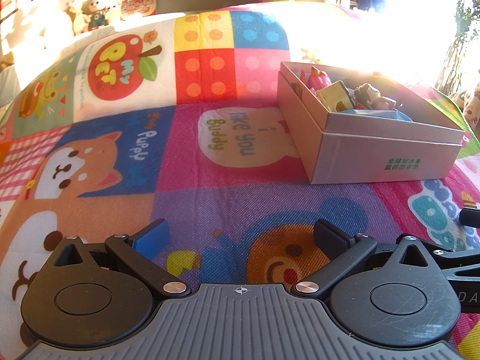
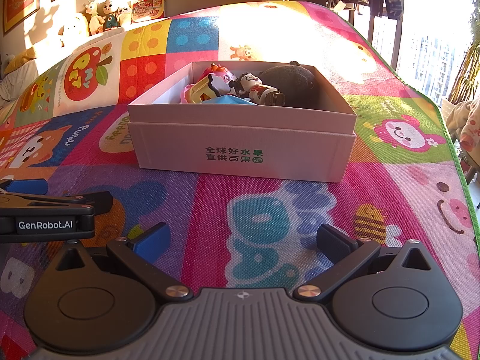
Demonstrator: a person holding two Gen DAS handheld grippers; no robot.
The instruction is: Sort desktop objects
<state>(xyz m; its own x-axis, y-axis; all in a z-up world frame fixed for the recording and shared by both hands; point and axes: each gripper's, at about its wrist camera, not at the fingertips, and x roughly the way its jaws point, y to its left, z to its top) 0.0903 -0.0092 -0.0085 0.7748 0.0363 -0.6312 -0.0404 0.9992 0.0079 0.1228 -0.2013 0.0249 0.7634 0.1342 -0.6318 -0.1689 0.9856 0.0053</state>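
Toys (image 2: 240, 87) are seen gathered in the box (image 2: 243, 147); the surface (image 2: 270, 210) looks cleared; left tongs (image 1: 240, 237) and right tongs (image 2: 243, 240) are held wide open, empty.

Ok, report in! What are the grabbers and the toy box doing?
Left gripper open, empty. Right gripper open, empty. Box holds toys. Mat between: nothing blocking.

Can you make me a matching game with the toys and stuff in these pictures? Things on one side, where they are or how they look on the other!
Things:
1. cardboard box
2. dark plush toy
3. right gripper
4. stuffed animals

Descriptions:
A. open and holding nothing
B. lined up by the far wall
C. standing on the colourful mat, green writing on its front
D. lying inside the box, at its right end

Pairs: 1-C, 2-D, 3-A, 4-B
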